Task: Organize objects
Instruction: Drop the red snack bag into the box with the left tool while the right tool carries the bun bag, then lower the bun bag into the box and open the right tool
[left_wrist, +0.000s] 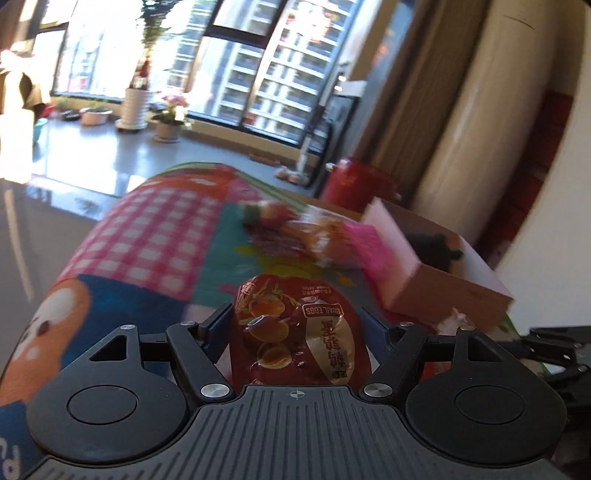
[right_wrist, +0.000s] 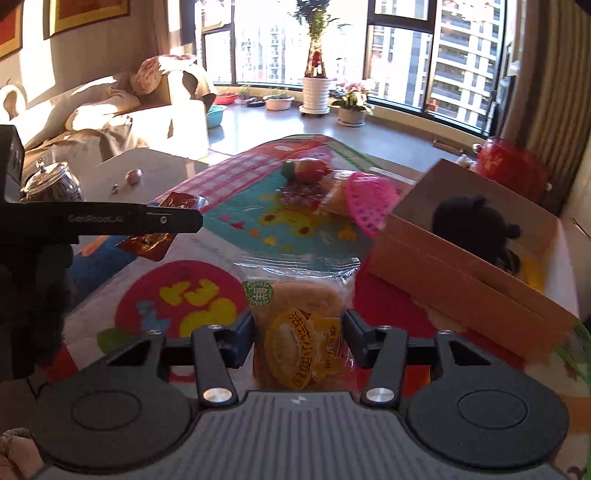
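Note:
A red packet of quail eggs (left_wrist: 288, 347) stands between the fingers of my left gripper (left_wrist: 295, 321), whose pads press on its two sides. From the right wrist view that left gripper (right_wrist: 173, 221) hangs above the mat at the left with the red packet (right_wrist: 151, 240) in it. My right gripper (right_wrist: 299, 336) has a clear packet of small bread (right_wrist: 295, 306) between its fingers, and both pads touch the wrapper. The right gripper's black frame (left_wrist: 554, 347) shows at the right edge of the left wrist view.
A colourful cartoon mat (right_wrist: 192, 295) covers the table. An open cardboard box (right_wrist: 461, 280) at the right holds a black object (right_wrist: 476, 221). Behind lie a pink strainer (right_wrist: 369, 206) and toy fruit (right_wrist: 310, 170). A red pot (right_wrist: 513, 162) stands beyond; a glass jar (right_wrist: 51, 184) stands left.

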